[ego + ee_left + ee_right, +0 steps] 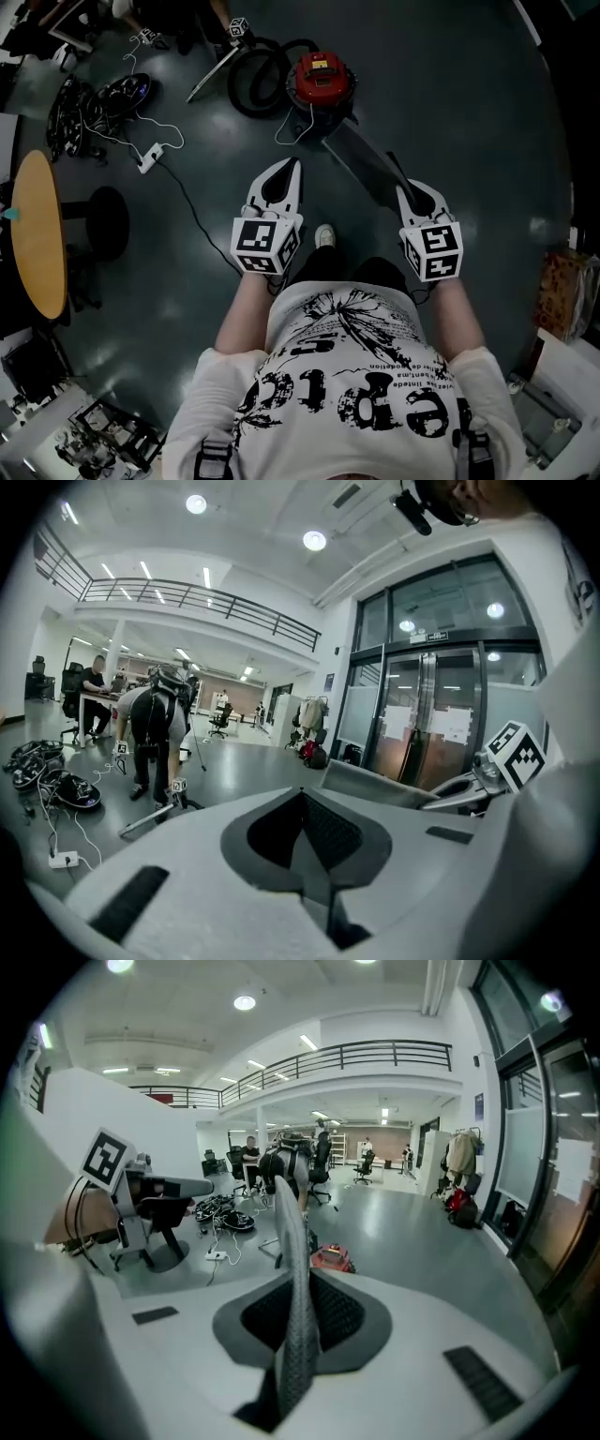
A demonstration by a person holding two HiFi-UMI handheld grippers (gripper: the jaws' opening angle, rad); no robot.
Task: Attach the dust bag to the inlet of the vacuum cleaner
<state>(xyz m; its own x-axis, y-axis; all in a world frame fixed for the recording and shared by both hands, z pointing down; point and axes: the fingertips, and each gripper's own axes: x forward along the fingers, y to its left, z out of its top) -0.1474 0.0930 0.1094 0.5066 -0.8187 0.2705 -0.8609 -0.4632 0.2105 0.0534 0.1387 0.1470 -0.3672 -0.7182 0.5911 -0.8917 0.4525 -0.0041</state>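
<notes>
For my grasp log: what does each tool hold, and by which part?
Right tool grips the dust bag by its near edge; left tool holds nothing.

Near end of the dust bag (361,161) vanishes between the jaws of the right gripper (409,194) from overhead. The vacuum cleaner (322,77) is too small and dark to pick out its inlet (just a red blob far off). The round table (36,234) gets chopped by the left edge.

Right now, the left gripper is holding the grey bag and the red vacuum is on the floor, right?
No. The right gripper holds the bag, clear in the right gripper view; the left gripper is shut on nothing. The vacuum is on the floor.
</notes>
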